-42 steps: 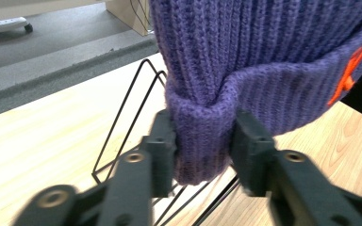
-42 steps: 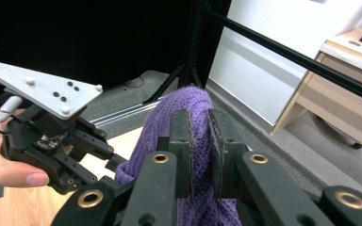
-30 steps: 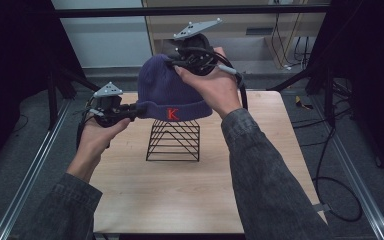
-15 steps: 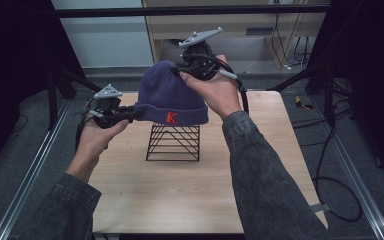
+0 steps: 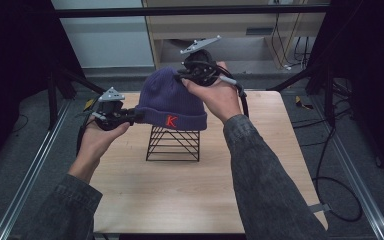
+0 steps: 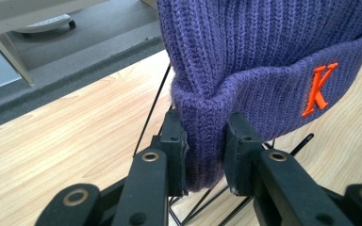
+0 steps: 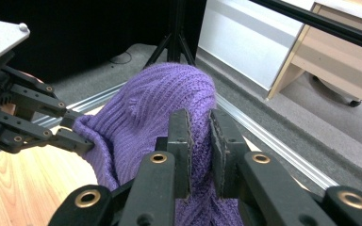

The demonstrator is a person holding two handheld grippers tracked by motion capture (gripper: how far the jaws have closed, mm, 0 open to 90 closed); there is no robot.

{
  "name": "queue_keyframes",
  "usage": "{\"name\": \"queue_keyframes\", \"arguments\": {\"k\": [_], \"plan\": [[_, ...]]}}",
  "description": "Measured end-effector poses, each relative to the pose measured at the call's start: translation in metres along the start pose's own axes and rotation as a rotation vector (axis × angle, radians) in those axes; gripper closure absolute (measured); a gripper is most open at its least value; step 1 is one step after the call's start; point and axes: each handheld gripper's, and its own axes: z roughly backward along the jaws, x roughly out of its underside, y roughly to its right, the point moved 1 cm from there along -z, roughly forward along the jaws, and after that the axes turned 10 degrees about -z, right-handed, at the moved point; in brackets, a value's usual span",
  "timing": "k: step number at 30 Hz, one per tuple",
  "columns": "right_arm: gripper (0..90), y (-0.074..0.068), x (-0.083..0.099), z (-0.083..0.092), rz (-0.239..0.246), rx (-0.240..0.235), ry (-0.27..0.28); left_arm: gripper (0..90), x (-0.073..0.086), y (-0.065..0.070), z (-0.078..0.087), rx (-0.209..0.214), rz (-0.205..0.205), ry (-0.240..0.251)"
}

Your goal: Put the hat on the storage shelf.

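Observation:
A purple knit beanie (image 5: 169, 100) with an orange K on its cuff is draped over a black wire stand (image 5: 174, 145) at the middle of the wooden table (image 5: 190, 195). My left gripper (image 5: 134, 117) is shut on the left edge of the cuff. In the left gripper view the folded cuff (image 6: 202, 127) is pinched between the pads, with the stand's wires just below. My right gripper (image 5: 181, 79) is shut on the knit at the hat's far top side. In the right gripper view the beanie (image 7: 155, 108) bunches between the jaws, and the left gripper (image 7: 78, 139) holds the rim farther off.
A black frame with rails surrounds the table (image 5: 30, 175). A wooden desk (image 5: 230, 30) stands behind it, tripod legs (image 5: 60, 85) rise at the back left, and cables (image 5: 330, 165) lie on the floor at the right. Bare table top lies in front of the stand.
The right gripper has come down with the top of the beanie, and the hat sits lower over the wire stand. The left hand has barely moved.

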Motion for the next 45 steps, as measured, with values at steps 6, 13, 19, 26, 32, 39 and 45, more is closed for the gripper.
{"name": "queue_keyframes", "arguments": {"k": [6,13,19,26,32,39,45], "plan": [[79.7,0.002,0.007,-0.003,0.000,0.002,-0.019,71.8,0.009,0.002,-0.005,0.008,0.011,-0.003],[79.3,0.001,0.013,-0.004,0.017,-0.004,-0.039,71.8,0.014,0.002,-0.006,0.012,0.002,-0.013],[79.1,-0.001,0.018,-0.002,0.033,-0.014,-0.055,71.7,0.018,0.003,-0.007,0.019,-0.004,-0.022],[79.1,-0.002,0.023,-0.003,0.035,-0.016,-0.065,71.7,0.022,0.004,-0.009,0.017,-0.003,-0.028],[79.0,-0.002,0.027,-0.005,0.041,-0.026,-0.078,71.7,0.026,0.003,-0.010,0.023,-0.004,-0.040],[78.9,-0.002,0.032,-0.007,0.038,-0.029,-0.089,71.6,0.030,0.003,-0.011,0.023,0.001,-0.041],[78.8,-0.002,0.035,-0.007,0.033,-0.031,-0.095,71.7,0.032,0.002,-0.011,0.025,-0.004,-0.048]]}}
